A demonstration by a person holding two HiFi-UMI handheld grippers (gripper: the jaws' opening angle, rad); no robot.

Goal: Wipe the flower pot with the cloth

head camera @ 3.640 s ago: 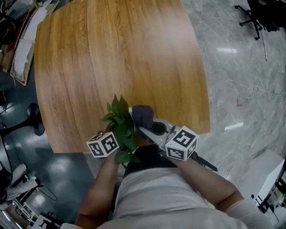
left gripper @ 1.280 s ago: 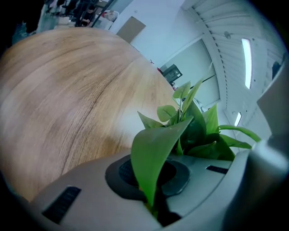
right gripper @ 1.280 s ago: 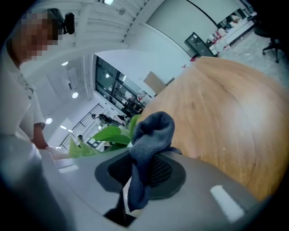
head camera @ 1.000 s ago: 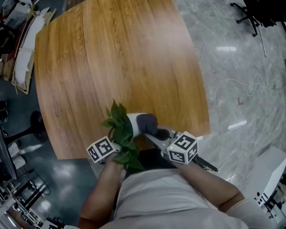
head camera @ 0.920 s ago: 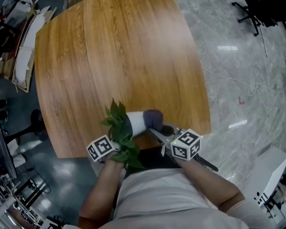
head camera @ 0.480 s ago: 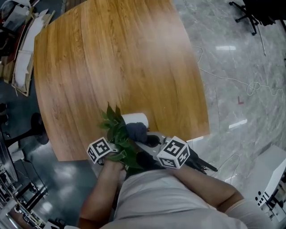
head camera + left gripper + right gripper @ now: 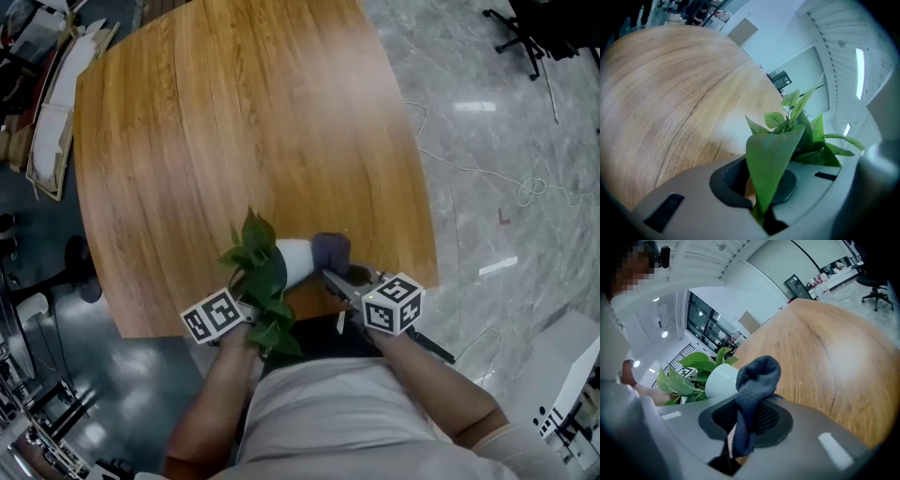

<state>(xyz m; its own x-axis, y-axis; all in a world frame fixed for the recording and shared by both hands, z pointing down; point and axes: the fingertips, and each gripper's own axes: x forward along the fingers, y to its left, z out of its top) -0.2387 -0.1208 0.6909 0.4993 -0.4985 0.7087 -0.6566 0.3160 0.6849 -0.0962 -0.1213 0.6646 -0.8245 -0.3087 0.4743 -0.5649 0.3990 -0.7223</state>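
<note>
A white flower pot (image 7: 294,259) with a green leafy plant (image 7: 258,277) lies tipped over by the table's near edge, leaves toward me. My left gripper (image 7: 249,307) is shut on the plant; in the left gripper view a big leaf (image 7: 771,159) and its stem are pinched between the jaws. My right gripper (image 7: 339,276) is shut on a dark grey-blue cloth (image 7: 330,250), which sits against the pot's right end. The right gripper view shows the bunched cloth (image 7: 757,376) rising from the jaws beside the pot (image 7: 721,380).
The round wooden table (image 7: 234,122) stretches away beyond the pot, and its near edge (image 7: 309,298) runs just under the grippers. Cables (image 7: 525,192) lie on the marble floor at the right. Boxes and clutter (image 7: 42,84) stand at the left.
The right gripper has carried the cloth from the pot's near side by the leaves to the right, onto the pot's far end. The pot has tilted a little; the left gripper has barely moved.
</note>
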